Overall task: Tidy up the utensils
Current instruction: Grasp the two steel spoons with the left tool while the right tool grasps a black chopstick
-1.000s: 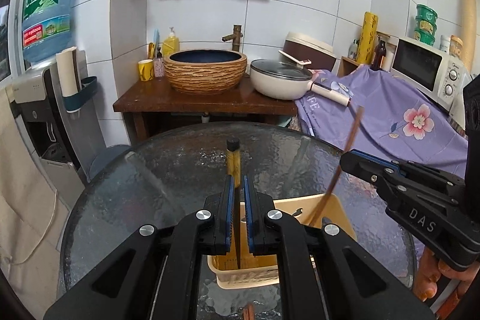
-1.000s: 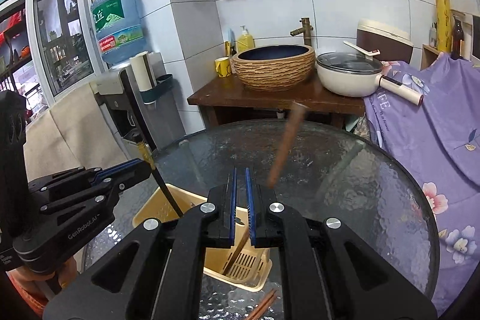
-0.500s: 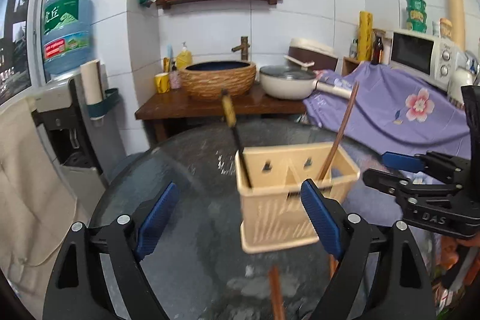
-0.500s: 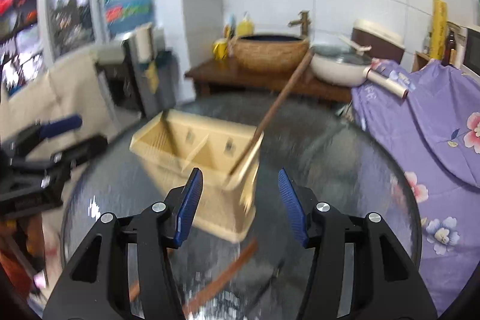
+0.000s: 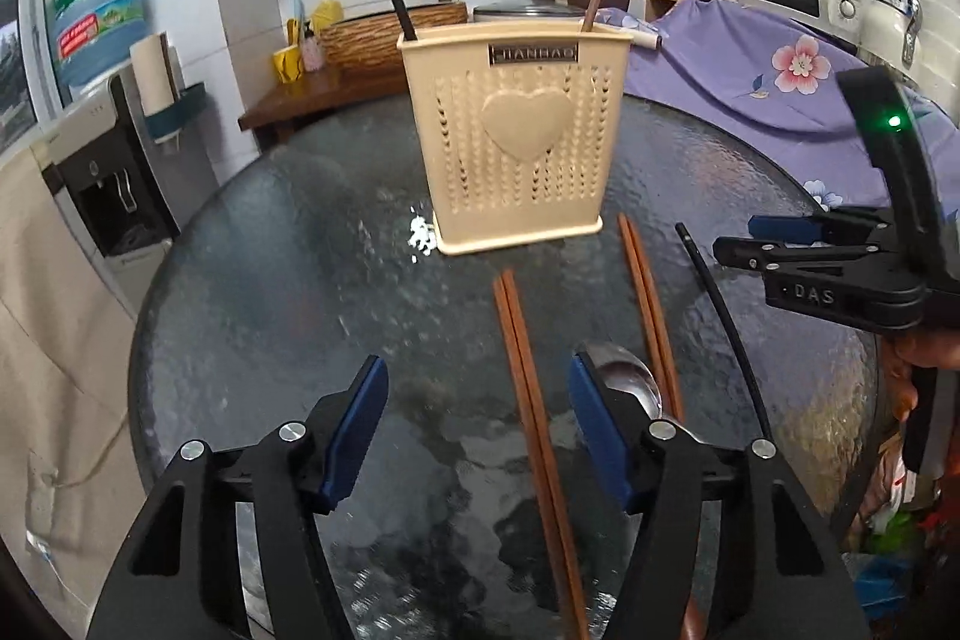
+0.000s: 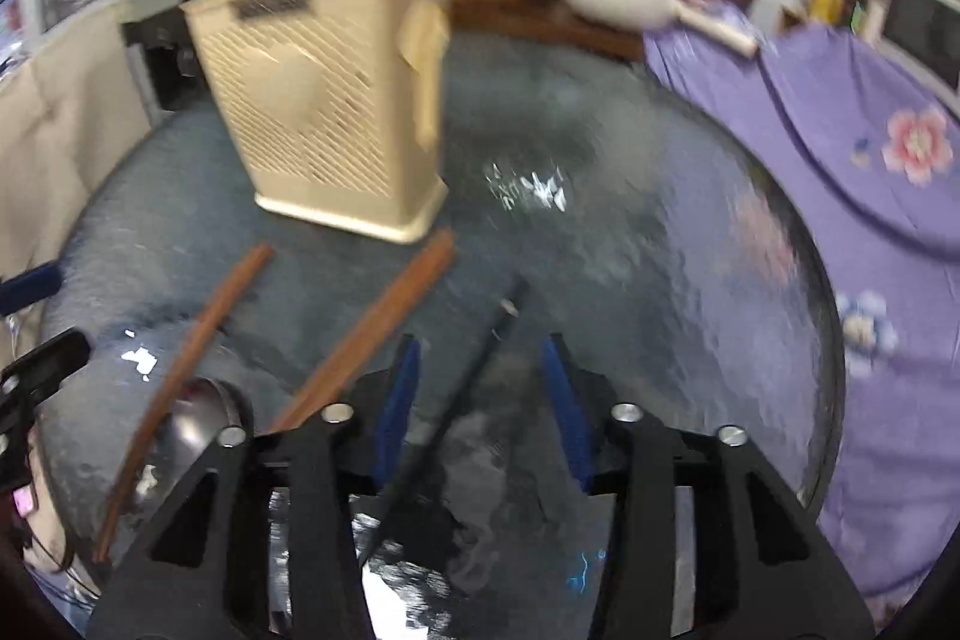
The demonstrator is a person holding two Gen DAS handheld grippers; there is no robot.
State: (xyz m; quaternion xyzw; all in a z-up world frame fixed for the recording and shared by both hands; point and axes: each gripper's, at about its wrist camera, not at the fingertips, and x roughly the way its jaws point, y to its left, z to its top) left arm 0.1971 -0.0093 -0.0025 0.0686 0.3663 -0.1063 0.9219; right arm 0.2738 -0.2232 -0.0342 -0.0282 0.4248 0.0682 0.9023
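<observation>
Standing on the glass table (image 5: 252,280), the caddy (image 5: 516,130) holds two sticks; two brown chopstick pairs (image 5: 531,412), one black chopstick (image 6: 456,400) and one spoon (image 5: 630,385) lie before it. Left gripper (image 5: 477,427) and right gripper (image 6: 480,397), jaws just closing, gape empty.

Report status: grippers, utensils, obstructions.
Left gripper open over brown chopsticks; right gripper open astride black chopstick, jaws just closing. Holder has two chopsticks. Nothing blocking.
</observation>
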